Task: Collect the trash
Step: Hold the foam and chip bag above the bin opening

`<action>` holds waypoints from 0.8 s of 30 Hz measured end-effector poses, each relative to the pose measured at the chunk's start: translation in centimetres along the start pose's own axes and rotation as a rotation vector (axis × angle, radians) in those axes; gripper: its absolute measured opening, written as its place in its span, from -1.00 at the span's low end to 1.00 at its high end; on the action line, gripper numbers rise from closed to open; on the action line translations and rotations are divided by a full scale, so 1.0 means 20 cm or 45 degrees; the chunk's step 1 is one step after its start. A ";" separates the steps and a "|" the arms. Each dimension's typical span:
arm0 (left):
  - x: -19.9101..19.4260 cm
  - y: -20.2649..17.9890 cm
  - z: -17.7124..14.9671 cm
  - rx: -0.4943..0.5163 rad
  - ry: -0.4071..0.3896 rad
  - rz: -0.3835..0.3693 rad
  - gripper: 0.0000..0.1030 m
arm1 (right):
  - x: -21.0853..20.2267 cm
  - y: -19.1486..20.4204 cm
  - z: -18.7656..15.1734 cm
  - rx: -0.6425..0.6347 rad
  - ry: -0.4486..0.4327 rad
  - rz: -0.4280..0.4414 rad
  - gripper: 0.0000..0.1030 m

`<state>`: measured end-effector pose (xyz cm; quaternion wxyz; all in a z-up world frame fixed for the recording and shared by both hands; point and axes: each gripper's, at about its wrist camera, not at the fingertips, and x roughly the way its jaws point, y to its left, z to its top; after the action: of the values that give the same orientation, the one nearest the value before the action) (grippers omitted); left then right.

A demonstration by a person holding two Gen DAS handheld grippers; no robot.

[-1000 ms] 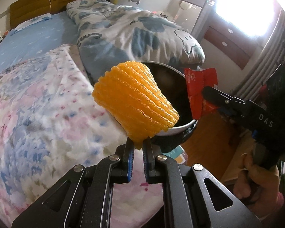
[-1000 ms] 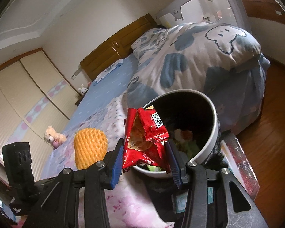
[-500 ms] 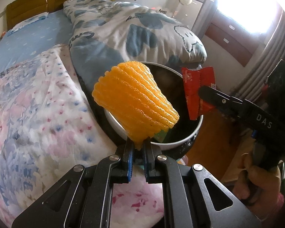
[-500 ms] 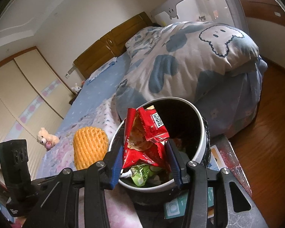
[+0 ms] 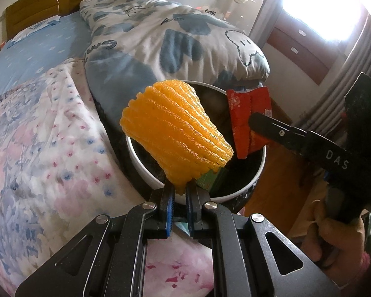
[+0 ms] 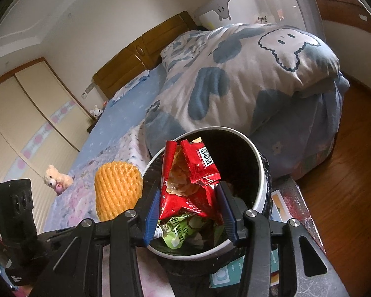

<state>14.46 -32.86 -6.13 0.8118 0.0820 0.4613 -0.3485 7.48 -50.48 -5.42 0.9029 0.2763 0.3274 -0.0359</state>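
- Left gripper [image 5: 177,193] clenched on the bottom tip of an orange foam fruit net [image 5: 175,136]; blue pads nearly together, with only the net's pinched end between them.
- In the left wrist view, net rising from the pads toward 12 o'clock, covering the near-left part of the trash bin's mouth; in the right wrist view, seen at 9 o'clock of the bin, just outside its rim.
- Right gripper [image 6: 190,212] grasping a red snack wrapper [image 6: 185,180]; both blue pads pressed against the wrapper's crumpled lower half, torn top open, pale snack pieces visible inside.
- Wrapper poised over the mouth of the trash bin [image 6: 259,170]; from the left wrist view, at 2 o'clock of the net, above the bin's right rim.
- Bin round, white-rimmed, dark inside, standing just beside the bed at the foot of a blue-and-white quilt [image 5: 175,39].
- Inside the bin, below the red wrapper: a green packet [image 6: 178,232] and other scraps, too dim to make out.
- Floral blanket [image 5: 37,136] at 9 o'clock of the bin in the left wrist view; wooden headboard [image 6: 141,57] at 11 o'clock in the right wrist view.
- Person's hand [image 5: 331,232] gripping the right tool's handle at 4 o'clock in the left wrist view.
- Plush toy [image 6: 57,178] on the bed at 9 o'clock in the right wrist view.
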 end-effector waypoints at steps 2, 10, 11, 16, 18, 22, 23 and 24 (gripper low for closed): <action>0.00 0.00 0.00 0.000 0.002 0.000 -0.85 | 0.01 0.00 0.00 -0.002 0.008 0.000 -0.11; 0.03 0.00 0.01 0.000 0.014 0.010 -0.85 | 0.04 -0.01 0.01 -0.001 0.020 -0.010 -0.08; 0.03 0.00 0.01 -0.002 0.015 0.011 -0.85 | 0.04 -0.01 0.01 -0.002 0.022 -0.011 -0.08; 0.04 0.00 0.01 -0.002 0.019 0.014 -0.85 | 0.06 -0.01 0.02 -0.009 0.030 -0.010 -0.08; 0.04 0.00 0.01 -0.002 0.018 0.015 -0.85 | 0.06 -0.01 0.02 -0.008 0.029 -0.010 -0.08; 0.04 0.00 0.01 0.000 0.018 0.015 -0.85 | 0.06 -0.01 0.02 -0.010 0.033 -0.011 -0.08; 0.04 0.00 0.01 0.001 0.016 0.016 -0.85 | 0.06 -0.01 0.02 -0.009 0.033 -0.012 -0.08; 0.04 0.00 0.02 0.003 0.016 0.019 -0.85 | 0.06 -0.01 0.02 -0.007 0.033 -0.012 -0.08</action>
<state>15.03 -33.38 -6.66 0.8114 0.0884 0.4652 -0.3426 8.64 -50.68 -6.08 0.8992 0.2726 0.3404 -0.0355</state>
